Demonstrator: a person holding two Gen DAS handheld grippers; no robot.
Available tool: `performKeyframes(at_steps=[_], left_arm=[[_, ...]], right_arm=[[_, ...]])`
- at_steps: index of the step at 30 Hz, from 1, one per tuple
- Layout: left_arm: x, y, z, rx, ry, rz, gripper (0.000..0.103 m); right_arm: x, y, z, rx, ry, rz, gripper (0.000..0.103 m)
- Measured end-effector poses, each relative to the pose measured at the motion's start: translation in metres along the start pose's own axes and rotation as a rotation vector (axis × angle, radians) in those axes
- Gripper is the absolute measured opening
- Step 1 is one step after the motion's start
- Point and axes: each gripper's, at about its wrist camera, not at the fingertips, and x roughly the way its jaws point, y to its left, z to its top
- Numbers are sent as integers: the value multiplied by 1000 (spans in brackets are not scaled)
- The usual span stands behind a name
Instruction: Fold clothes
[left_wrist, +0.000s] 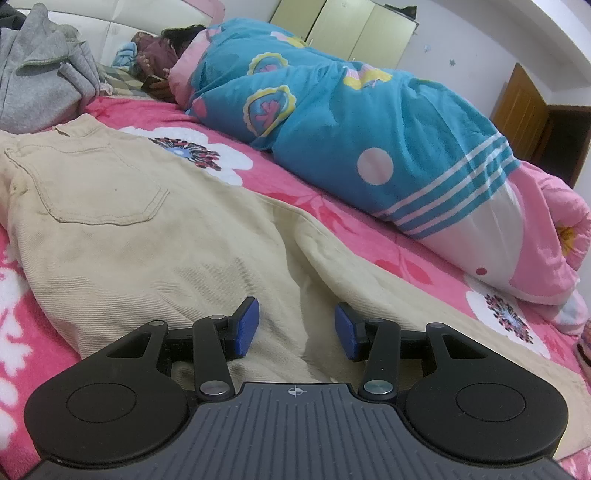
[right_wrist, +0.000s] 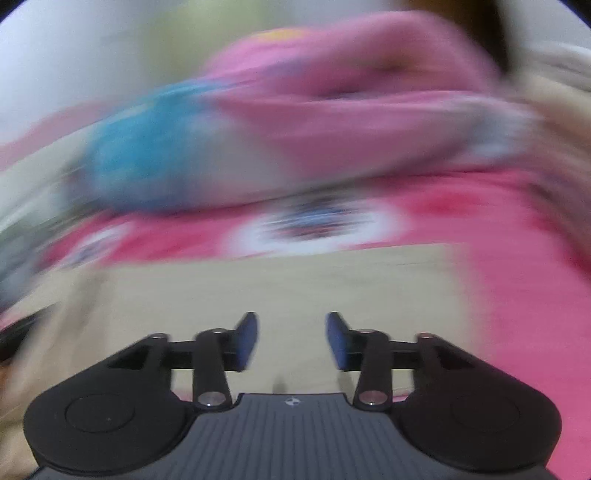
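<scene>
Beige trousers (left_wrist: 147, 240) lie spread on the pink flowered bed sheet (left_wrist: 303, 192), back pocket up at the left and a leg running toward the lower right. My left gripper (left_wrist: 295, 326) hovers low over the trousers near the crotch. Its blue pads stand apart with a fold of cloth beneath them and nothing pinched. The right wrist view is heavily blurred. There my right gripper (right_wrist: 291, 339) is open over a flat beige stretch of the trousers (right_wrist: 295, 284), close to its straight right edge, with nothing between the pads.
A person lies under a blue and pink quilt (left_wrist: 332, 122) across the far side of the bed. A grey garment (left_wrist: 40, 81) is heaped at the far left. A pale green wardrobe (left_wrist: 343, 29) and a wooden door (left_wrist: 524, 107) stand behind.
</scene>
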Motion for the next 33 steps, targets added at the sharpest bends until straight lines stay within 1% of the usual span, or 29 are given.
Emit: performKeyframes(at_steps=[1, 3, 6, 8, 10, 12, 14, 17, 20, 23, 25, 27, 28, 33], left_arm=[[0, 0, 0, 0, 0, 0, 46], [0, 0, 1, -1, 0, 0, 46], [0, -1, 1, 0, 0, 0, 46], [0, -1, 1, 0, -1, 0, 46], [0, -1, 0, 0, -2, 0, 46], [0, -1, 0, 0, -3, 0, 46], [0, -1, 0, 0, -3, 0, 46], [1, -1, -1, 1, -3, 2, 46], [1, -2, -1, 4, -2, 5, 46], [1, -2, -1, 5, -2, 6, 46], [1, -3, -1, 5, -2, 6, 46], [1, -3, -1, 7, -2, 9, 46], [1, -4, -1, 9, -1, 11, 46], [1, -4, -2, 13, -2, 16, 46]], right_arm=[[4, 24, -4, -39, 31, 77, 58], [12, 69, -11, -110, 94, 227, 58], [28, 128, -30, -148, 197, 418, 58], [38, 156, -39, -151, 243, 498, 58], [52, 179, -47, -151, 286, 555, 58], [66, 195, -53, -170, 344, 568, 56], [74, 208, -59, -195, 376, 575, 55], [78, 217, -65, -224, 403, 581, 52], [79, 224, -70, -248, 421, 585, 47], [81, 218, -71, -246, 422, 578, 32], [82, 212, -69, -222, 419, 565, 13], [79, 206, -66, -208, 402, 549, 8], [74, 204, -63, -217, 383, 540, 7], [40, 196, -39, -311, 238, 466, 6]])
